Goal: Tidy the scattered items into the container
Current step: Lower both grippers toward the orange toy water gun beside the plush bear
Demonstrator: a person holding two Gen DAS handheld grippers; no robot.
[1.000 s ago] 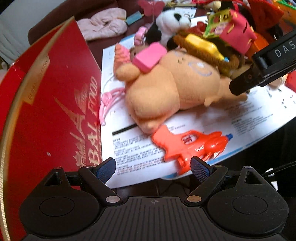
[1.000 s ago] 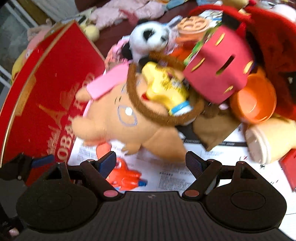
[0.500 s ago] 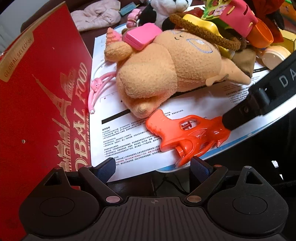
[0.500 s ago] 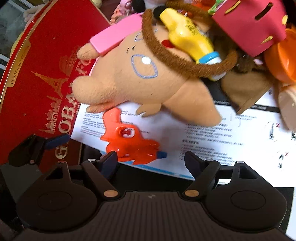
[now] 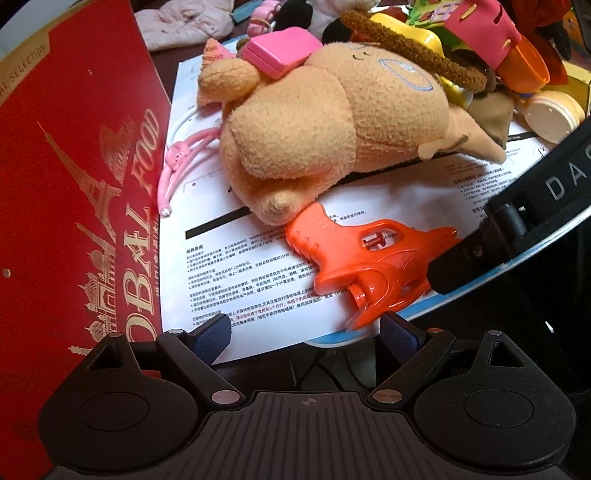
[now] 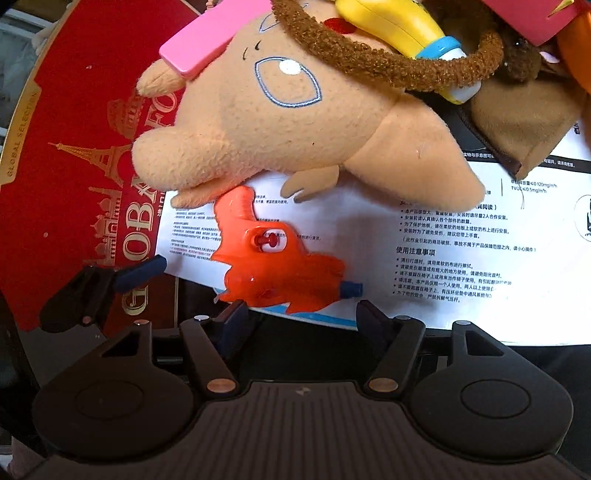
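An orange toy water pistol lies on a white printed sheet near the table's front edge; it also shows in the right wrist view. My right gripper is open, its fingers just in front of the pistol on either side. It reaches in from the right in the left wrist view. My left gripper is open and empty, just short of the sheet. A peach plush toy lies behind the pistol, touching its grip. The red box stands at the left.
A pink case rests on the plush. A pink hair band lies between plush and box. Behind are a brown fuzzy ring, a yellow bottle, a pink cup, an orange bowl and a cream tub.
My right gripper has moved down and closer to the orange pistol, which now sits just ahead of its fingers. My left gripper has shifted slightly closer to the sheet.
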